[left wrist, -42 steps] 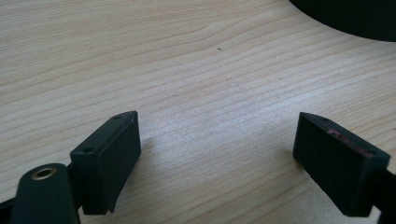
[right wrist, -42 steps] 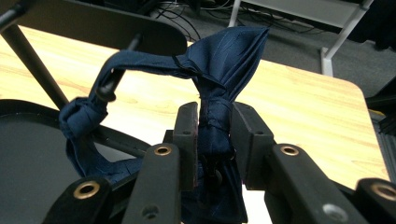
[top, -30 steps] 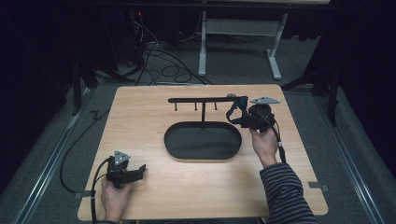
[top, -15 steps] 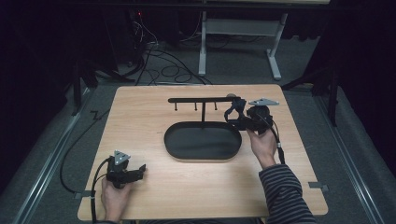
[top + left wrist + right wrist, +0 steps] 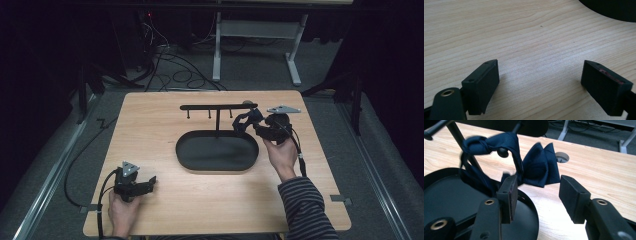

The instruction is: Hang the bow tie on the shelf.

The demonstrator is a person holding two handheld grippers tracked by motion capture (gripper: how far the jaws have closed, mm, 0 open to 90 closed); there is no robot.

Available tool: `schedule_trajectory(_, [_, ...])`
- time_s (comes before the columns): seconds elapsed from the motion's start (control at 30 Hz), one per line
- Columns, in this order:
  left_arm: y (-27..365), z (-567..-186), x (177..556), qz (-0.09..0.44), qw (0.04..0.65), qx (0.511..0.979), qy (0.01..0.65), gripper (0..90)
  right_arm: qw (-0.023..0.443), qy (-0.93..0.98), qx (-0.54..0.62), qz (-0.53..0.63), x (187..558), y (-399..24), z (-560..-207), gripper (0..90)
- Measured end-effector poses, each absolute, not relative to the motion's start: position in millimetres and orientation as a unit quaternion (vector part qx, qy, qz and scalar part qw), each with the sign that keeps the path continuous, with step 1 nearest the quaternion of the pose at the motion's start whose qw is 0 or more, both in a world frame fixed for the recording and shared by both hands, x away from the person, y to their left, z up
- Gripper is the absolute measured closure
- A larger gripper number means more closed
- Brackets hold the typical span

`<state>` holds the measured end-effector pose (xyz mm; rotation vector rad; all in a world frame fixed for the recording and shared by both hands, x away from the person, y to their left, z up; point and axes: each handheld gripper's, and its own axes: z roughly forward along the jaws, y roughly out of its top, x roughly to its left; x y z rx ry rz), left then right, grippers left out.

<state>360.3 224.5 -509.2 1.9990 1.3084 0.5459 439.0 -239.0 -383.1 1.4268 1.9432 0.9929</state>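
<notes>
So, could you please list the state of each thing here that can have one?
Left claw: open, empty, low over the table.
Right claw: open, just short of the bow tie.
Bow tie: hanging from the rack, strap looped over the bar.
Rack: upright on its tray.
Tray: empty.

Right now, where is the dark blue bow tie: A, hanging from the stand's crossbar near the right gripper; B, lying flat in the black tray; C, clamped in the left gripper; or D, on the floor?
A: the bow tie hangs by its strap from the stand's crossbar, in front of the open right gripper.
</notes>
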Motion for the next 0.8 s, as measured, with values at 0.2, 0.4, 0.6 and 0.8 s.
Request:
schedule_trajectory(0.2, [224.5,-509.2,360.3,0.210,0.339,0.767,0.502,15.5,0.261,0.720,0.522,0.374,435.3,-242.1,-379.7,50.5])
schedule_trajectory(0.4, [224.5,-509.2,360.3,0.209,0.339,0.767,0.502,15.5,0.259,0.717,0.519,0.386,426.6,-252.6,-374.1,53.1])
schedule_trajectory(0.6, [224.5,-509.2,360.3,0.210,0.339,0.768,0.502,15.5,0.260,0.710,0.519,0.397,414.8,-266.0,-368.3,53.5])
schedule_trajectory(0.8, [224.5,-509.2,360.3,0.209,0.338,0.768,0.502,15.5,0.263,0.705,0.519,0.407,401.8,-278.7,-364.2,53.5])
